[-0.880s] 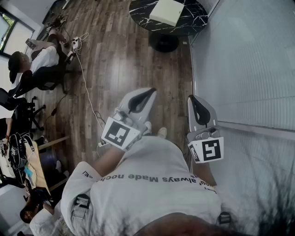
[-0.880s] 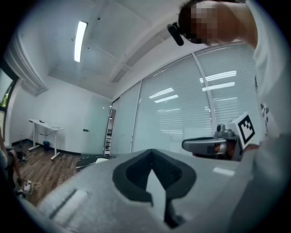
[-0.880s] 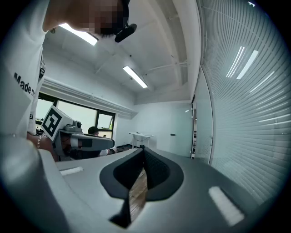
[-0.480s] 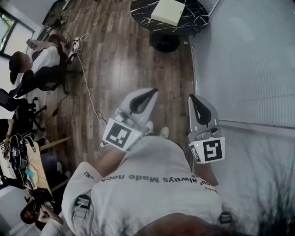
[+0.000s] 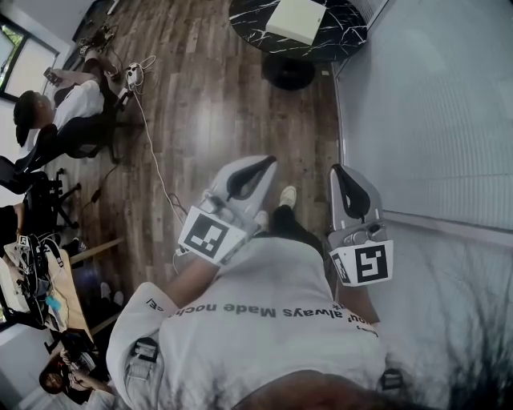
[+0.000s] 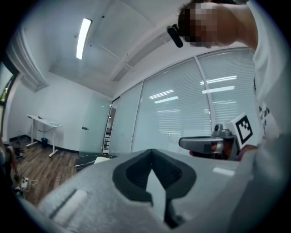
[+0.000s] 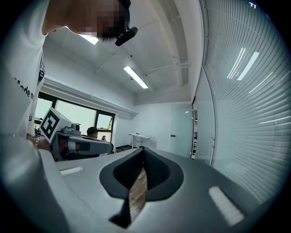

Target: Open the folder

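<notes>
Wooden floor (image 5: 208, 104) fills the head view; a dark round marble table (image 5: 345, 36) stands at its far end, well apart from the 2 grippers; left gripper (image 5: 267, 162) and right gripper (image 5: 341, 171) point level, jaws fully together, gripping nothing; the pale folder (image 5: 296, 20) lies flat on that table.

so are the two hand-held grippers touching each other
Apart. Head view shows bare floor between the left hand-held gripper and the right hand-held gripper.
</notes>
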The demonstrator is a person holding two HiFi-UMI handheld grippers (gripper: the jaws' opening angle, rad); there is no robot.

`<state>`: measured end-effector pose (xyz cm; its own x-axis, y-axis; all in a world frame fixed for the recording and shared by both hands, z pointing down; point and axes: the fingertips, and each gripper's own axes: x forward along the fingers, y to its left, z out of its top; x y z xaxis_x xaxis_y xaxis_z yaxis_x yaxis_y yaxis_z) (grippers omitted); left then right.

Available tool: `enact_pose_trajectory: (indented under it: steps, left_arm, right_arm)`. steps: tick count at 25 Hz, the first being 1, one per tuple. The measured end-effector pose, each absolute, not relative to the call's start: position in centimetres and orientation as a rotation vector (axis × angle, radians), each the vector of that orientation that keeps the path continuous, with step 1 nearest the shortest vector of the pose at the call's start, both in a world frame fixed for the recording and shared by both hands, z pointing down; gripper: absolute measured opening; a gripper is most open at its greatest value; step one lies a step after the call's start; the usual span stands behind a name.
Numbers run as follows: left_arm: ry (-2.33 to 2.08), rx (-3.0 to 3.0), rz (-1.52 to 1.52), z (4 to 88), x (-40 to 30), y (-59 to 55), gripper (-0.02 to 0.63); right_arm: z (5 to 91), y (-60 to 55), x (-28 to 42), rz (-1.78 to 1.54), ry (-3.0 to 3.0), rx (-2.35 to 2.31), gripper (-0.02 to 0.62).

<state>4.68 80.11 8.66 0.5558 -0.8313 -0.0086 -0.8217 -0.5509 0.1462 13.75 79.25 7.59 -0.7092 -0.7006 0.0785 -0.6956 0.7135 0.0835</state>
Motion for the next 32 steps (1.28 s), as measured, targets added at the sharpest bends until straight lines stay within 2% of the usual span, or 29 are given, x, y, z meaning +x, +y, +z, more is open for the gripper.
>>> enact_pose_trajectory:
  steps: [6,21,32]
  left_arm:
    - [-1.403,2.679,-0.093,9.5,5.7,75.7,0.003]
    - [-1.375,2.712,-0.058,9.1,13.3,59.3,0.002]
    - [-1.415,2.690,-0.071,9.3,13.7,53.7,0.002]
  right_arm:
    - [8.5,74.9,14.9,-0.046,-2.804,1.173,0.002]
    - [8.8,59.0,22.8,-0.029,-2.807,1.227,0.002]
    - [9.0,53.7,22.9,-0.026,-2.821,1.173,0.002]
